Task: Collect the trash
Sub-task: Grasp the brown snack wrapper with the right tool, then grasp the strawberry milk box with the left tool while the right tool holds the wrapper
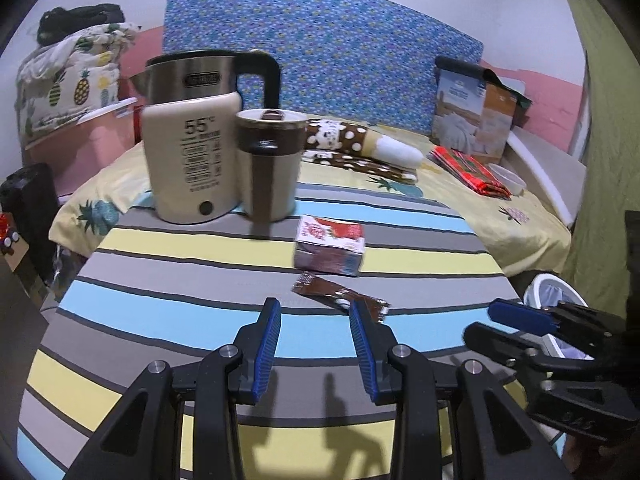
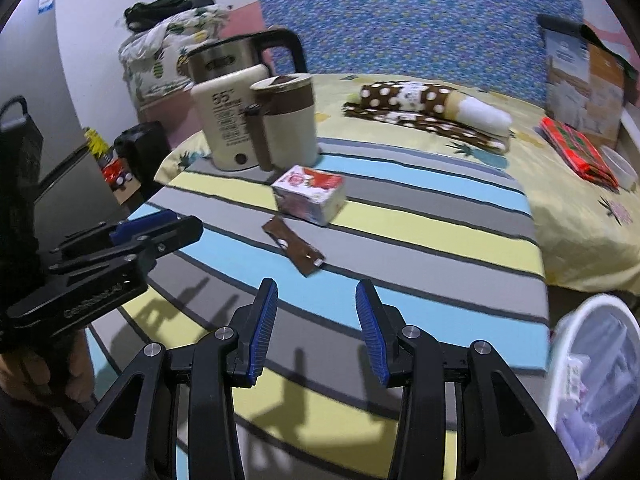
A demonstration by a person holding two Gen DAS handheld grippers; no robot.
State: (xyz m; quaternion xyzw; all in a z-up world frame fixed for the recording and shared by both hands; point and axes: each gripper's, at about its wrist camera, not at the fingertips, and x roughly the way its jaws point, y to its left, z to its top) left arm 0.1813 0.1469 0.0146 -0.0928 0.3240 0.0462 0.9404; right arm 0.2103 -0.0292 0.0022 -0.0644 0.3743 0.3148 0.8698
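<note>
A flat brown wrapper (image 1: 340, 296) (image 2: 294, 246) lies on the striped cloth. Just behind it sits a small red-and-white carton (image 1: 330, 246) (image 2: 308, 194). My left gripper (image 1: 315, 307) (image 2: 186, 222) hovers over the cloth just short of the wrapper, its right fingertip overlapping the wrapper's near end in the left wrist view. Its jaws stand open with nothing between them. My right gripper (image 2: 316, 287) (image 1: 480, 322) is to the right of it, also open and empty, a little short of the wrapper. A white lined bin (image 1: 554, 288) (image 2: 592, 360) stands off the table's right edge.
A steel kettle (image 1: 200, 76), a cream appliance (image 1: 188, 164) and a brown-and-cream mug (image 1: 270, 164) stand at the back of the striped table (image 1: 160, 308). Behind on the yellow bedsheet lie a polka-dot cloth (image 1: 352, 140), a red packet (image 1: 468, 170) and a printed box (image 1: 472, 116).
</note>
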